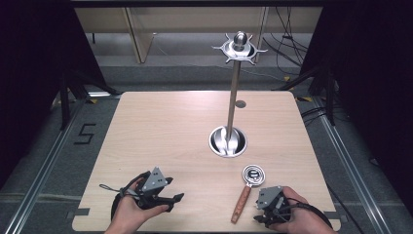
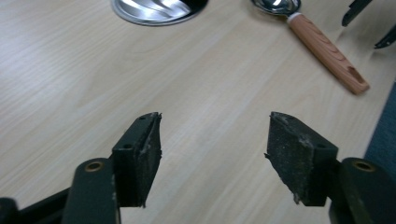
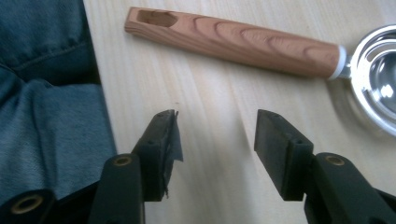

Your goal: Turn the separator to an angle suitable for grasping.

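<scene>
A utensil with a wooden handle (image 1: pixel 242 202) and a round metal head (image 1: pixel 253 174) lies on the table near its front right. My right gripper (image 1: pixel 257 213) rests just right of the handle and points at it. In the right gripper view its jaws (image 3: pixel 217 135) stand open over bare wood, short of the handle (image 3: pixel 238 42) and the metal head (image 3: pixel 378 88). My left gripper (image 1: pixel 174 202) sits at the front left, open, with nothing between its pads (image 2: pixel 215 140). From it the handle (image 2: pixel 327 49) lies farther off at the upper right.
A metal stand rises from a round base (image 1: pixel 228 141) at the table's middle, its pole ending in a crown of hooks (image 1: pixel 238 47). The base (image 2: pixel 159 7) also edges the left gripper view. Denim cloth (image 3: pixel 46 93) lies past the table's front edge.
</scene>
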Demonstrator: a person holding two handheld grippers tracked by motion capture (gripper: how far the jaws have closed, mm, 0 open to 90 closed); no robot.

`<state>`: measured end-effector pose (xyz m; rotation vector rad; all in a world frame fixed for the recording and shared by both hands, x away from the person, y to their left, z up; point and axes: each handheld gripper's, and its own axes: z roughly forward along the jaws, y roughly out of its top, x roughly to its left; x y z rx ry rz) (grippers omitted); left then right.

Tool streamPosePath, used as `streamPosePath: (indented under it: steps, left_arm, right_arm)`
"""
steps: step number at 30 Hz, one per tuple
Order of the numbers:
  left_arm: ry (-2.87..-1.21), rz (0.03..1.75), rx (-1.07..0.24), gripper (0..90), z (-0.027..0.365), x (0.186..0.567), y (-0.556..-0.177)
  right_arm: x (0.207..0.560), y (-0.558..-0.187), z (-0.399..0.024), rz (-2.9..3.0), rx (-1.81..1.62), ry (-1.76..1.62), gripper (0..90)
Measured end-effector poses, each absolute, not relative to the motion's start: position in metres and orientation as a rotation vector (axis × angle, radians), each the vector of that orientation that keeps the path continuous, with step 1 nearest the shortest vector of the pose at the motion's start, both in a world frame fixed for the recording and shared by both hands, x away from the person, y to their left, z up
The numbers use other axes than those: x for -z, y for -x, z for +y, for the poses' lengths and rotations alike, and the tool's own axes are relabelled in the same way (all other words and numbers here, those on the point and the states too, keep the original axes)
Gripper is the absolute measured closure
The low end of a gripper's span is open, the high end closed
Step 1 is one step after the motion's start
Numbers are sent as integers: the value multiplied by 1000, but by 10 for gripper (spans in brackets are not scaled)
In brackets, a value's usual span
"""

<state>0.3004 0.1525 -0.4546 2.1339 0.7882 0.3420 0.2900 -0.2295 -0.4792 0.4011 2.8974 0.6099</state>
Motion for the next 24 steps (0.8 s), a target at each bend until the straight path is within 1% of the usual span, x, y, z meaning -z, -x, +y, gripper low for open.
streamPosePath:
  steps: [2,3,4,5,6,7,8,9,10,16,18,23,24]
  left_arm:
    - [-2125,810,-357,339,159,457,-304]
    - [-2125,810,-357,339,159,457,-304]
    - [-2121,820,-354,339,162,458,-305]
    - [-2112,833,-373,340,166,459,-308]
    - [-2111,848,-383,346,171,459,-312]
    - [-2111,848,-383,348,171,459,-312]
    - [-2083,900,-383,352,175,461,-314]
    - [-2083,900,-383,355,175,461,-314]
    - [-2060,909,-389,360,179,460,-317]
    - [-2022,968,-411,368,185,460,-320]
    - [-2032,975,-407,367,186,460,-322]
    - [-2056,971,-386,364,185,463,-324]
    - [-2066,968,-381,362,185,464,-324]
  right_arm:
    - [478,-293,-229,2892,-600,-385,477]
    - [477,-294,-229,2908,-589,-383,502]
    - [477,-294,-229,2908,-589,-383,502]
    - [476,-294,-229,2922,-574,-381,534]
    - [475,-295,-230,2934,-552,-414,685]
    - [473,-295,-230,2940,-545,-430,736]
    - [472,-295,-228,2934,-537,-454,821]
    - [472,-295,-228,2934,-537,-454,821]
    - [469,-295,-226,2951,-532,-468,900]
    - [472,-300,-213,3041,-484,-416,900]
    - [477,-300,-205,3041,-458,-442,900]
    - [476,-304,-199,3048,-436,-472,900]
    - [477,-309,-196,3068,-451,-432,900]
